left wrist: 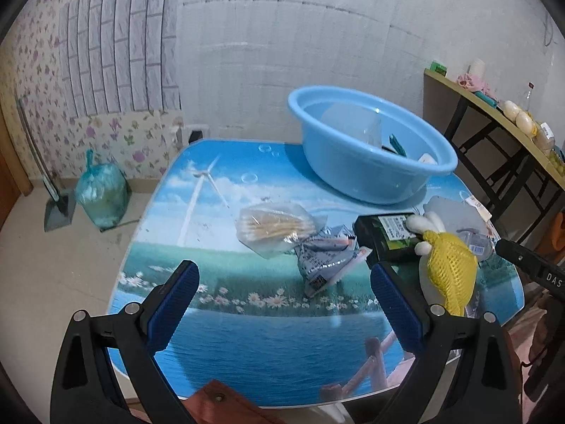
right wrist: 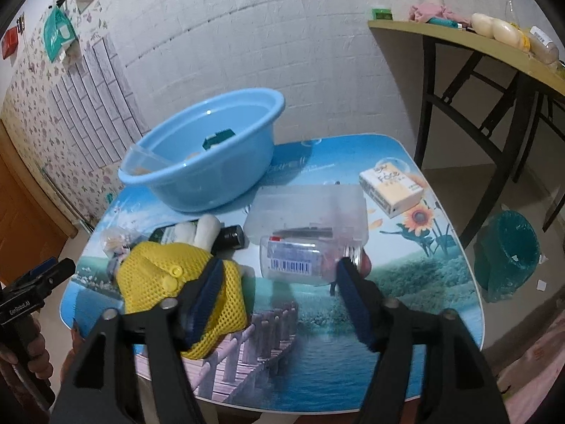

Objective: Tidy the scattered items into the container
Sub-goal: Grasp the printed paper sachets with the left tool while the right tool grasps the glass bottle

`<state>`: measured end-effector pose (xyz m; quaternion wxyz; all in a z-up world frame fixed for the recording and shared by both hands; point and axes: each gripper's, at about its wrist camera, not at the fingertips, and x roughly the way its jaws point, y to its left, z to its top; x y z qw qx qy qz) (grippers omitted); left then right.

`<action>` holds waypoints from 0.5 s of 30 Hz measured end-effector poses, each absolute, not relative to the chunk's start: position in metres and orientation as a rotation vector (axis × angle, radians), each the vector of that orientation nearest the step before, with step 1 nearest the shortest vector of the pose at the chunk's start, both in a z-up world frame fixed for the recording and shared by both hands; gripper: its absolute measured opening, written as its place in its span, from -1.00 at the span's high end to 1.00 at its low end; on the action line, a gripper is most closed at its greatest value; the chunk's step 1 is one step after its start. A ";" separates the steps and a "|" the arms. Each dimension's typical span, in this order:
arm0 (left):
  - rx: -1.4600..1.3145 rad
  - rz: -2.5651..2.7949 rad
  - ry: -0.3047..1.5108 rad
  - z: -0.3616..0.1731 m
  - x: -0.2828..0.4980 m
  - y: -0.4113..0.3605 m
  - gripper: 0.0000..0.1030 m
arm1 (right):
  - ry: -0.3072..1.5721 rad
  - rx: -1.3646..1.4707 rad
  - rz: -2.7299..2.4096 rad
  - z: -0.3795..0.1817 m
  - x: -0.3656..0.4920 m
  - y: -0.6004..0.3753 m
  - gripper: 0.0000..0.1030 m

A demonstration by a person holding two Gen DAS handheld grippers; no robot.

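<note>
Left wrist view, left to right. A tied green plastic bag [left wrist: 101, 196] stood on the floor by the floral wall. The left gripper [left wrist: 284, 304] hung above the printed table [left wrist: 219, 364], its jaws spread wide and holding nothing. Ahead of it lay a clear bag of cotton swabs [left wrist: 270, 228], touching a crumpled silver packet [left wrist: 326, 261] whose print was too small to read. The blue basin [left wrist: 370, 148] sat at the table's far side; its contents were only partly visible: a translucent shape, a dark green item and a pale corner. A dark green-labelled pack [left wrist: 386, 238] lay partly under the yellow mesh plush toy [left wrist: 448, 268], which the gripper's finger cut off below.

Right wrist view, left to right. The left gripper's tip entered at the frame edge. The right gripper [right wrist: 279, 282] was spread above the table's near part, gripping nothing; one finger overlapped the plush toy [right wrist: 159, 275] and the other overlapped the cap end of a clear bottle [right wrist: 300, 259] lying on its side. Whether either finger touched those items could not be told. Behind the bottle rested a frosted plastic box [right wrist: 310, 205], its contents blurred. A tissue pack [right wrist: 390, 187] lay well apart near the far right corner. A green-lined bin [right wrist: 506, 254] stood on the floor.
</note>
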<state>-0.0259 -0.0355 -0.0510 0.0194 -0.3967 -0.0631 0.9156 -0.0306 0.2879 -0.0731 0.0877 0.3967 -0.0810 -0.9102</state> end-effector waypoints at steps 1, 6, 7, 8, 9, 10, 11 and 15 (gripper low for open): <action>-1.237 2.833 -0.204 -0.054 -0.027 -0.035 -0.91 | -0.237 1.192 -2.710 -0.076 -0.032 0.288 -0.51; -1.261 2.785 -0.277 -0.069 -0.035 -0.028 -0.91 | -0.229 1.236 -2.737 -0.085 -0.037 0.293 -0.51; -1.274 2.774 -0.273 -0.072 -0.038 -0.027 -0.91 | -0.237 1.247 -2.738 -0.087 -0.038 0.295 -0.51; -1.288 2.768 -0.264 -0.076 -0.041 -0.024 -0.91 | -0.248 1.258 -2.737 -0.088 -0.040 0.297 -0.51; -1.295 2.772 -0.258 -0.080 -0.044 -0.023 -0.91 | -0.260 1.265 -2.737 -0.090 -0.041 0.299 -0.51; -1.303 2.774 -0.255 -0.083 -0.047 -0.022 -0.91 | -0.272 1.269 -2.739 -0.091 -0.043 0.301 -0.51; -1.312 2.772 -0.254 -0.085 -0.049 -0.022 -0.91 | -0.279 1.273 -2.742 -0.092 -0.044 0.302 -0.52; -1.352 2.748 -0.274 -0.092 -0.059 -0.020 -0.90 | -0.313 1.282 -2.722 -0.097 -0.050 0.301 -0.95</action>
